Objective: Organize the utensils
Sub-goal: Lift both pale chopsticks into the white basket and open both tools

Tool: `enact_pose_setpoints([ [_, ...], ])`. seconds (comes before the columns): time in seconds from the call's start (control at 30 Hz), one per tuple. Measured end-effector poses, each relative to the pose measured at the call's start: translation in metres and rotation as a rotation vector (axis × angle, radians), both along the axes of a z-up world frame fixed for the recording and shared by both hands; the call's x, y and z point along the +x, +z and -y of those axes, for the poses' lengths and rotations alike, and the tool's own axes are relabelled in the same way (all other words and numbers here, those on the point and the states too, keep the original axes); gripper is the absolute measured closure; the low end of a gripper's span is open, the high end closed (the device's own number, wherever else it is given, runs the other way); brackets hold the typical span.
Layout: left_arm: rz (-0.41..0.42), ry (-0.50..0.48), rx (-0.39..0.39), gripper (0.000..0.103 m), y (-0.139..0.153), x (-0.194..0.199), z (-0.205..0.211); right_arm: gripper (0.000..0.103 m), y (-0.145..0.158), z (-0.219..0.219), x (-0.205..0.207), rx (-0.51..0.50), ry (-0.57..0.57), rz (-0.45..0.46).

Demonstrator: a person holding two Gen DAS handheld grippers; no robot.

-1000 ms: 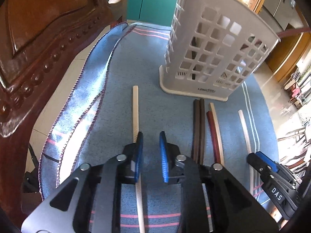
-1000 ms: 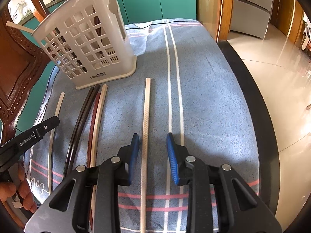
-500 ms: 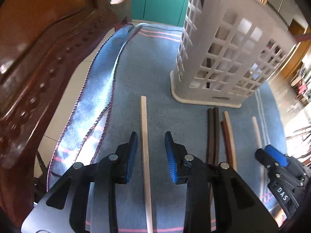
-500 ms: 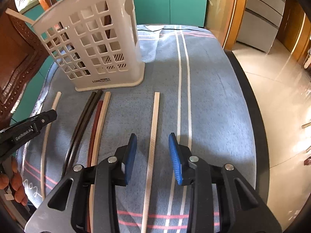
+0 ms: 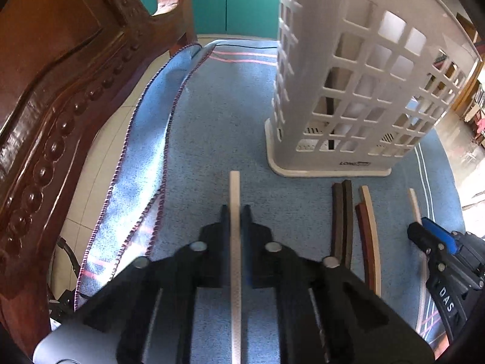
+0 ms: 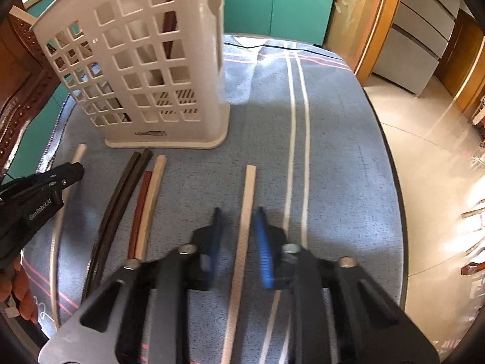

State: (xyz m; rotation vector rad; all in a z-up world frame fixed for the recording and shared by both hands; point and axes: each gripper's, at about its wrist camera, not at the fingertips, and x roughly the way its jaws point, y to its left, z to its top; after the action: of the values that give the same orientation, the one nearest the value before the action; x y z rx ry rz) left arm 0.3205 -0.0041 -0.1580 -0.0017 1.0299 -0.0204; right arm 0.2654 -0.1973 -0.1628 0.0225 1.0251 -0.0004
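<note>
The left gripper (image 5: 235, 212) is sitting closed on a pale chopstick (image 5: 234, 188), its jaws pressed against both sides of the stick, whose tip is pointing toward the white slotted utensil basket (image 5: 348, 91). Whether the stick is lifting clear of the blue striped cloth (image 5: 212, 115) is not something these views settle. The right gripper (image 6: 239, 227) is hanging with its jaws apart around a second pale chopstick (image 6: 247, 200), which is lying flat on the cloth; the blue pads are flanking it with a gap on each side, so it is not gripping yet.

The basket is standing upright near the far edge of the cloth-covered tabletop, and through its openings at least one dark stick (image 6: 169, 30) is showing inside, so part of the sorting looks done. Most of it seems to be waiting, though. Between the two grippers, just in front of the basket's base, a pair of dark brown chopsticks (image 5: 342, 218) is lying side by side and touching, and beside them a reddish-brown chopstick (image 5: 363, 236) is resting against a tan chopstick (image 5: 371, 227). Counting the two sticks between the jaws, six chopsticks are lying outside the basket.

A carved wooden chair back (image 5: 60, 91) is standing at the left edge of the tabletop, close to the left gripper's path upward.
</note>
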Motion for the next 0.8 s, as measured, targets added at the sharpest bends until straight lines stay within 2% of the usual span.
enact_pose_setpoints([
  [0.13, 0.006, -0.006, -0.032, 0.096, 0.005, -0.016, 0.003, 0.097, 0.003, -0.004, -0.003, 0.058, 0.015, -0.002],
  [0.33, 0.114, -0.031, -0.058, 0.096, 0.034, -0.039, 0.004, 0.097, 0.046, -0.005, -0.026, 0.094, 0.033, 0.110],
  [0.57, 0.330, -0.034, -0.132, 0.096, 0.103, -0.093, -0.005, 0.097, 0.106, 0.011, -0.071, 0.142, 0.057, 0.231],
  [0.8, 0.585, -0.008, -0.262, 0.096, 0.187, -0.143, -0.027, 0.097, 0.161, 0.030, -0.106, 0.208, 0.059, 0.352],
])
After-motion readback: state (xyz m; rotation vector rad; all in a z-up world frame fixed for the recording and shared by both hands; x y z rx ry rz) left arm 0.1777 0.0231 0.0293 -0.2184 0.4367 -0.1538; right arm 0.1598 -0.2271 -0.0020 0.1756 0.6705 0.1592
